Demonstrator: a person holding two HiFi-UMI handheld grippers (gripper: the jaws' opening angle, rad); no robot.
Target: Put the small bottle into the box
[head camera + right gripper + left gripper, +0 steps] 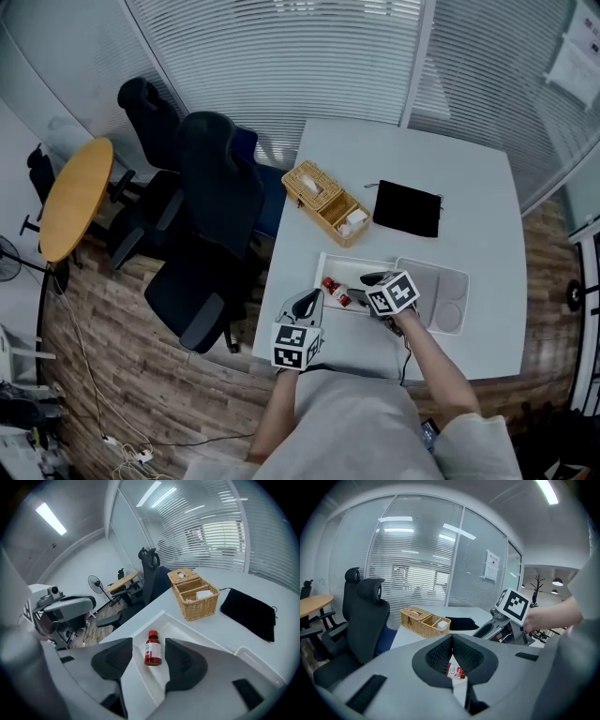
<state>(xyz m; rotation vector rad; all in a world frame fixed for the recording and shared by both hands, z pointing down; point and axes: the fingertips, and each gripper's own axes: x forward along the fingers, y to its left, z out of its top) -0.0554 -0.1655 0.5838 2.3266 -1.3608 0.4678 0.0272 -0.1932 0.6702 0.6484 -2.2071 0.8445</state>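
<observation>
The small bottle (152, 649) is seen lying flat in the white box (179, 630), low centre of the right gripper view. The right gripper (148, 640) is held wide open, w/ the bottle seen btwn its jaws but not touched. The left gripper (451, 638) is closed on nothing, and a basket (326, 202) & black bag (407, 208) are set higher up on the table (469, 187).

White table (469, 187), black office chairs (211, 197) at left, round wooden table (75, 197) far left, wood floor (122, 375), blinds (281, 56) behind glass.
</observation>
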